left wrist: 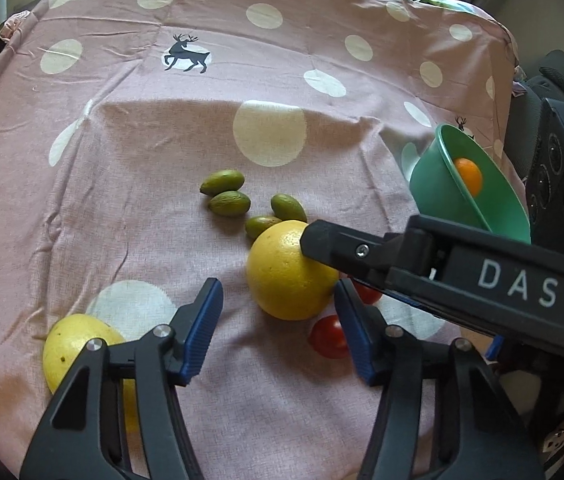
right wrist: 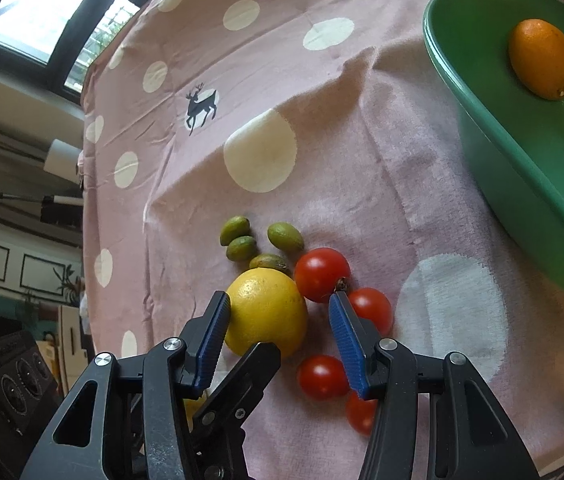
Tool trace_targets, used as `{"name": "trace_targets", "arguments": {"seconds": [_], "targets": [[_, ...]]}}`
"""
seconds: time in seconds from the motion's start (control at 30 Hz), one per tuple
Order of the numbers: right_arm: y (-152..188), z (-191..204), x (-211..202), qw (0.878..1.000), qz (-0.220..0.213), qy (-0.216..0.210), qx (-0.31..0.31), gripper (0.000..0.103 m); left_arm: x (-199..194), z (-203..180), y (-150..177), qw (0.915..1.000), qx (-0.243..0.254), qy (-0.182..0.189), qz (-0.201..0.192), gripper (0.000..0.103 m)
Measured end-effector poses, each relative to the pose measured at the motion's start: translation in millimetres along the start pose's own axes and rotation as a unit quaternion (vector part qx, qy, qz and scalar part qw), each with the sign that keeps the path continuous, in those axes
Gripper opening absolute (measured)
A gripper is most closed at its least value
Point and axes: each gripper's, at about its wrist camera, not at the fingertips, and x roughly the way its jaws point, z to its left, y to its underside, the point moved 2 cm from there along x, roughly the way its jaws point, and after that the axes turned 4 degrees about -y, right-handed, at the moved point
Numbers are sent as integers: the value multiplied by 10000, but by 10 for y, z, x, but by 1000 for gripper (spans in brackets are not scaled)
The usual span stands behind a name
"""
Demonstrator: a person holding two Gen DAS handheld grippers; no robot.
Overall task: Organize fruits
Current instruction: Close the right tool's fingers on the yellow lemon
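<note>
Now the right tongs gape round the yellow citrus.
Firm, rounded, slippery rind (grip its widest middle); left tongs open, empty, beside it.

Lettering: "DAS" in pale capitals on the black body of the right tool, where it reaches in from the right of the left wrist view
Lettering's place: on the flat side face of that tool's body, behind its finger, near the right edge of the view
Printed sign: a black deer silhouette inside a white dot on the pink cloth, at the far side of the desk
Second deer: a smaller one far right on the cloth, partly hidden
Other text: red marks on a wall at far left of the right wrist view, too blurred to read
</note>
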Motion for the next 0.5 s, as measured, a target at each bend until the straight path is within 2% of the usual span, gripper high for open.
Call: {"name": "trace_targets", "arguments": {"seconds": [0.33,0.5], "targets": [[-22,-6,40,9999,67,-104,54,54,127,-42,-2,9994,-58,132,308,49],[-25,-4,58,9998,77,-140,66,54,130,-33,0,9995,-50,133,280,50]]}}
